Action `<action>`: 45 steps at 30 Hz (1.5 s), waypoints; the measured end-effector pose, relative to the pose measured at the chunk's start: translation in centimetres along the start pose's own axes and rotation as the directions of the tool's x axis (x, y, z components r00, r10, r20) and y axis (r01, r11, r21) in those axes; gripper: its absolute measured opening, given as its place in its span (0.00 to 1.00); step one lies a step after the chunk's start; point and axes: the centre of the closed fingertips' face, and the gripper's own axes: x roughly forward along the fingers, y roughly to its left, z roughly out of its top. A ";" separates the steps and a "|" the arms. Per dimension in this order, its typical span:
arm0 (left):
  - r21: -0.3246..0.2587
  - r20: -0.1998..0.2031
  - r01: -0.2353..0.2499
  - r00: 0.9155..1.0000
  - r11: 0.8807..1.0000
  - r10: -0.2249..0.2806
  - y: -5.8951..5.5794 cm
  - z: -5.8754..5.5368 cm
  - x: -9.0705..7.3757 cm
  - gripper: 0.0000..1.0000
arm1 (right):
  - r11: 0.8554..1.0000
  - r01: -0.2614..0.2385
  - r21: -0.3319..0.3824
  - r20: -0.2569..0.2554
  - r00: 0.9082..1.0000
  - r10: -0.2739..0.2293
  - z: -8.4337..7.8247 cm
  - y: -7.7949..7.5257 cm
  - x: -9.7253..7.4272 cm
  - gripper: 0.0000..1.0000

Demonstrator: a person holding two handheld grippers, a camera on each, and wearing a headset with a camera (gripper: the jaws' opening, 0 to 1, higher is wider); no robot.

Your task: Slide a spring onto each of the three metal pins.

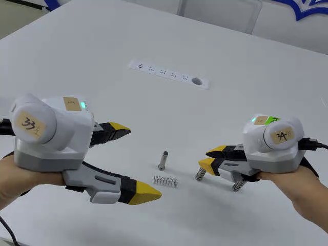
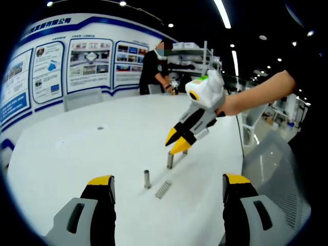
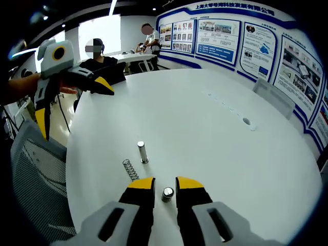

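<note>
Silvery coil spring (image 1: pixel 165 181) flat, near short upright pin (image 1: pixel 163 160), probably apart.

In the head view the right gripper (image 1: pixel 204 158) sits over the top of the sprung pin (image 1: pixel 237 185) at 4 o'clock, so its upper end is hidden. Right gripper view: the pin (image 3: pixel 167 193) at 6 o'clock is hidden below its cap. The wall posters (image 3: pixel 220 31) are too small to read.

bright, even overhead light; fisheye-warped edges
</note>
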 end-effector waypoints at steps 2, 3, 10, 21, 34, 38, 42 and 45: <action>0.012 -0.004 0.000 1.000 1.000 0.000 0.1 0.1 0.0 0.88 | 1.000 -0.005 -0.028 0.004 1.000 0.005 0.4 0.4 0.0 0.17; 0.020 -0.004 -0.002 1.000 1.000 0.003 0.2 0.3 0.0 0.88 | 0.999 -0.010 -0.042 0.004 1.000 0.010 0.6 0.9 0.1 0.17; 0.021 0.011 -0.006 1.000 1.000 0.005 0.3 0.6 0.1 0.87 | 0.982 -0.097 -0.161 -0.049 0.995 0.091 0.6 4.0 1.5 0.17; 0.016 -0.012 -0.009 1.000 1.000 0.009 0.2 -0.6 -0.1 0.87 | 0.954 -0.185 -0.237 -0.138 0.978 0.156 -0.6 7.1 4.0 0.17; -0.005 -0.023 -0.026 0.999 1.000 0.026 1.2 -1.2 -0.5 0.87 | 0.960 -0.215 -0.179 -0.208 0.962 0.177 -1.9 6.7 6.4 0.18; -0.012 -0.023 -0.026 0.999 1.000 0.026 1.3 -1.4 -0.5 0.86 | 0.957 -0.226 -0.182 -0.232 0.956 0.182 -2.3 6.8 7.0 0.18; -0.012 -0.029 -0.025 0.999 1.000 0.025 1.4 -1.6 -0.5 0.86 | 0.954 -0.216 -0.206 -0.282 0.947 0.153 -3.1 6.5 7.2 0.18; -0.010 -0.034 -0.024 0.999 1.000 0.024 1.5 -1.8 -0.5 0.86 | 0.956 -0.243 -0.163 -0.326 0.928 0.181 -4.0 7.0 7.2 0.18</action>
